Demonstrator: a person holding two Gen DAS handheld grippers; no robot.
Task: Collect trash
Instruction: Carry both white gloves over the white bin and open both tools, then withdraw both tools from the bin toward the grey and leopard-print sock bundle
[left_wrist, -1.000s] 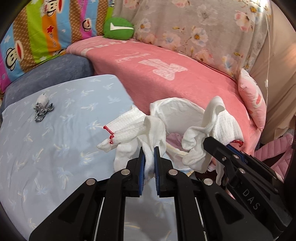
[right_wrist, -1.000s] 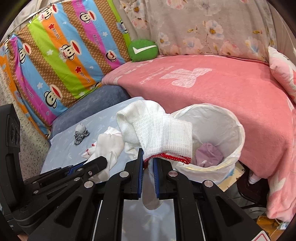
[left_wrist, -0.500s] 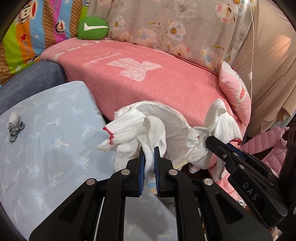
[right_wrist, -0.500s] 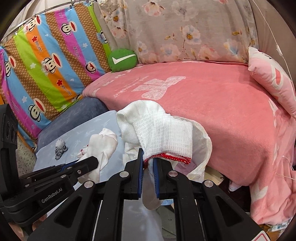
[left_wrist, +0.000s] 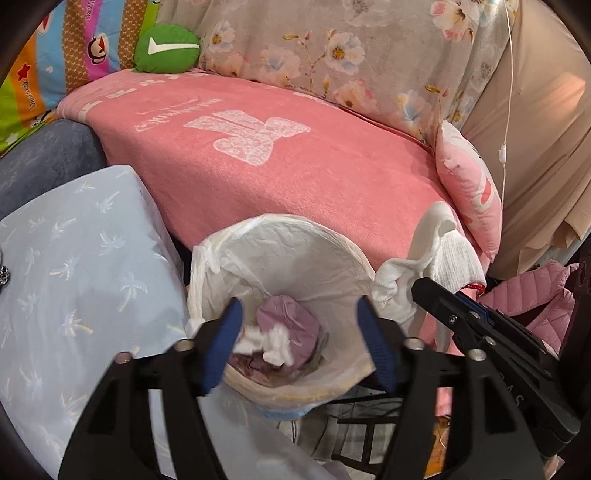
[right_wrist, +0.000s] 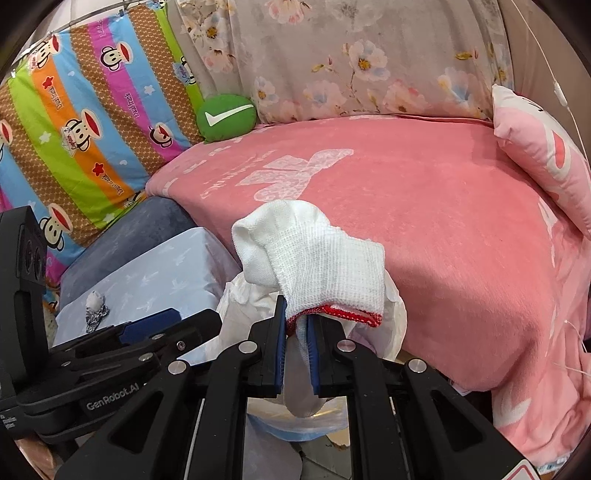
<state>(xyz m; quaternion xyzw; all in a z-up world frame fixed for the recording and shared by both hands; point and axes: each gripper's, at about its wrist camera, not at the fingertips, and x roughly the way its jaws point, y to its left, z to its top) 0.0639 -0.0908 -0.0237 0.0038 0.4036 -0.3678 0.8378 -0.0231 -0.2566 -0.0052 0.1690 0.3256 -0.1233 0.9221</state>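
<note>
Glove (right_wrist: 317, 273) cuff-down in right gripper (right_wrist: 296, 352)

The left tongs (left_wrist: 299, 343), closed on a white knitted glove half a second ago, are now gaping wide above the white-lined trash bin (left_wrist: 221, 251), and the glove (left_wrist: 267, 341) is lying inside.

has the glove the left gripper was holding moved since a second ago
Yes. The left gripper has opened and its white glove has dropped into the trash bin, onto the purple wad there.
</note>
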